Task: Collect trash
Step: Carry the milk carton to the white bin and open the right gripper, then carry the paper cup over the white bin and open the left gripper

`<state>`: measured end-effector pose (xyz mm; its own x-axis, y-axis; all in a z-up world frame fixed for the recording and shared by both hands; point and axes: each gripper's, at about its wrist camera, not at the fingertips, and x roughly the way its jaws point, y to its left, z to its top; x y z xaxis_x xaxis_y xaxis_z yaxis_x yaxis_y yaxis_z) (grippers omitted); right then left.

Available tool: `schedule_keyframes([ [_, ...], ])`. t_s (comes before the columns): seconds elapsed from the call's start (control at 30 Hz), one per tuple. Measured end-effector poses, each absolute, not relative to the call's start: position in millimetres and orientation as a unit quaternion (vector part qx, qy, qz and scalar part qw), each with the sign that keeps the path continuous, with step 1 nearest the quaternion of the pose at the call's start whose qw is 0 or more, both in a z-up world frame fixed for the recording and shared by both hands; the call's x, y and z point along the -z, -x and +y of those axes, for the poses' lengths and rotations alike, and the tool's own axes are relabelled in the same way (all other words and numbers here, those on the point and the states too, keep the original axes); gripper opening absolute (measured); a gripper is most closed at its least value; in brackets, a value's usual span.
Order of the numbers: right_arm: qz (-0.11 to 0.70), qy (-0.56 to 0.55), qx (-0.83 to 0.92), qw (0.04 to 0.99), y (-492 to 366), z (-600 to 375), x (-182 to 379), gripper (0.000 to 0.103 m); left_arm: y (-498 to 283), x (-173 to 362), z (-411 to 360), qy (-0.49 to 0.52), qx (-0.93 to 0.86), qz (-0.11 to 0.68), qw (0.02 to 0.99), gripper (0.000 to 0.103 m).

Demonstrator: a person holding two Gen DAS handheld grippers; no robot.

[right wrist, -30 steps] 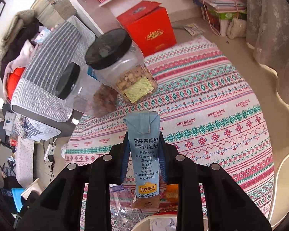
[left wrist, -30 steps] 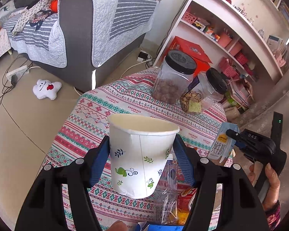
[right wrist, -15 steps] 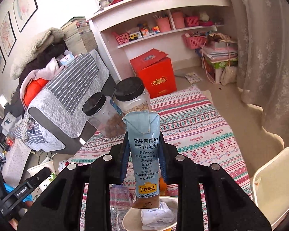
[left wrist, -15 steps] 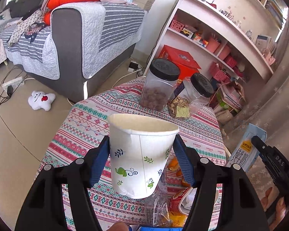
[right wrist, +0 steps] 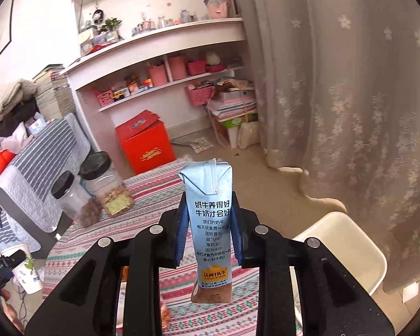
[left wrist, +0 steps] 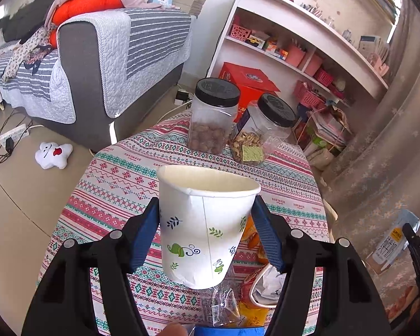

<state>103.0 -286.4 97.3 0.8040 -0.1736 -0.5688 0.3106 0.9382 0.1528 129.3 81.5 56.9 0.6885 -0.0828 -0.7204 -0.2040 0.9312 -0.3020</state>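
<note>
1. The left tool (left wrist: 205,233) grasps the paper cup (left wrist: 203,226) above the counter (left wrist: 120,179).
2. The right tool (right wrist: 208,232) clamps the milk carton (right wrist: 211,224); keep both upright while carrying.

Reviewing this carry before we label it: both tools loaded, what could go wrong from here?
1. The left tool pinches the thin paper cup by its sides; it may buckle or slip out.
2. The right tool holds the milk carton at mid-height; leftover liquid, if any, could drip.
3. The two snack jars stand near the table's far edge; a swing could knock them.
</note>
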Motion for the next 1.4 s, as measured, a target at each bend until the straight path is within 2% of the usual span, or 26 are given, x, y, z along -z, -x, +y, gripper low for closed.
schedule_keyframes([
  [0.33,0.335,-0.135,0.265,0.894,-81,-369,-64,0.028,-125,-60,36,0.149,-0.008,0.390,0.909,0.065],
  [0.4,0.335,-0.150,0.273,0.889,-73,-380,-62,0.043,-124,-62,22,0.141,0.003,0.388,0.911,0.065],
  [0.43,0.327,-0.155,0.280,0.889,-67,-385,-64,0.059,-123,-63,14,0.138,0.011,0.388,0.911,0.065],
  [0.47,0.312,-0.156,0.291,0.891,-61,-388,-68,0.069,-122,-64,6,0.136,0.022,0.388,0.911,0.065],
  [0.5,0.296,-0.152,0.301,0.894,-54,-389,-72,0.072,-121,-66,-2,0.133,0.031,0.387,0.912,0.065],
  [0.53,0.280,-0.145,0.311,0.897,-49,-393,-77,0.078,-120,-69,-11,0.127,0.039,0.382,0.914,0.065],
  [0.57,0.263,-0.139,0.324,0.898,-43,-396,-81,0.088,-118,-73,-21,0.122,0.048,0.376,0.917,0.065],
  [0.63,0.225,-0.130,0.354,0.898,-29,-404,-89,0.097,-114,-78,-42,0.115,0.070,0.368,0.920,0.065],
  [0.77,0.197,-0.127,0.384,0.893,-11,-425,-97,0.096,-109,-84,-96,0.100,0.118,0.358,0.921,0.065],
  [1.07,0.203,-0.182,0.422,0.865,10,-479,-94,0.096,-110,-83,-237,0.083,0.220,0.381,0.894,0.065],
  [1.33,0.193,-0.219,0.447,0.845,30,-514,-93,0.096,-109,-80,-312,0.070,0.265,0.395,0.877,0.067],
  [1.4,0.190,-0.230,0.451,0.841,36,-521,-93,0.096,-109,-79,-326,0.070,0.277,0.401,0.870,0.070],
])
